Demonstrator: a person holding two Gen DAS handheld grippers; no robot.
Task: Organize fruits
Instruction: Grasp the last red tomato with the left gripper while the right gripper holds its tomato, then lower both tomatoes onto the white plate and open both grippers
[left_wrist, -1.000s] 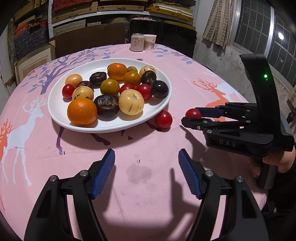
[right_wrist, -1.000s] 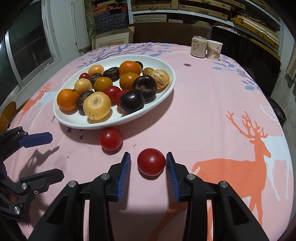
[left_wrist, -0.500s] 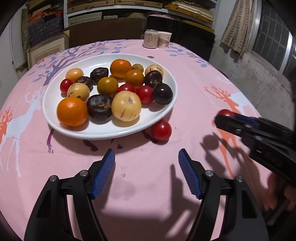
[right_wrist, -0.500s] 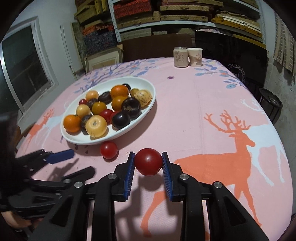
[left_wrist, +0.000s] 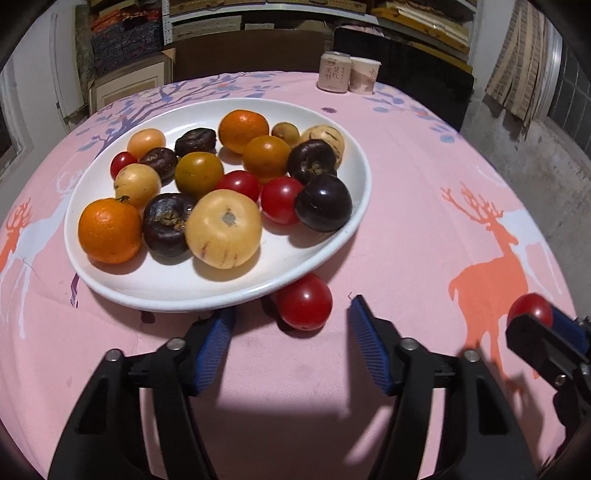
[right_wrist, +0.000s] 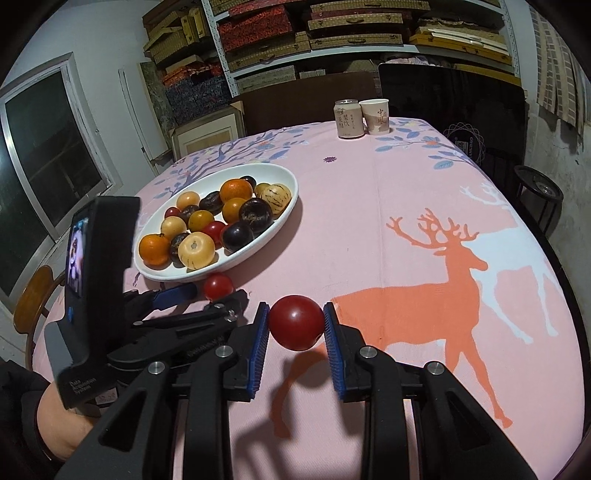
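A white oval plate (left_wrist: 334, 249) holds several oranges, dark fruits, yellow melons and red tomatoes. A loose red tomato (left_wrist: 304, 302) lies on the pink cloth against the plate's near rim. My left gripper (left_wrist: 291, 341) is just short of it, jaws closing, and its blue pads (left_wrist: 214, 345) do not touch the fruit. My right gripper (right_wrist: 295, 334) is shut on a second red tomato (right_wrist: 295, 319), held above the cloth. In the left wrist view that second tomato (left_wrist: 530, 308) shows at the far right. From the right wrist, the left gripper (right_wrist: 207, 297) sits by the loose tomato (right_wrist: 218, 286).
A drink can (right_wrist: 347, 118) and a paper cup (right_wrist: 376, 116) stand at the table's far edge. Shelves of boxes fill the back wall. A wooden chair (right_wrist: 37, 291) is at the left and a dark stool (right_wrist: 539, 188) at the right. Pink deer-print cloth (right_wrist: 424, 229) covers the table.
My left gripper moved forward to the loose tomato by the plate and its jaws narrowed. My right gripper closed on the other tomato and lifted it off the cloth.
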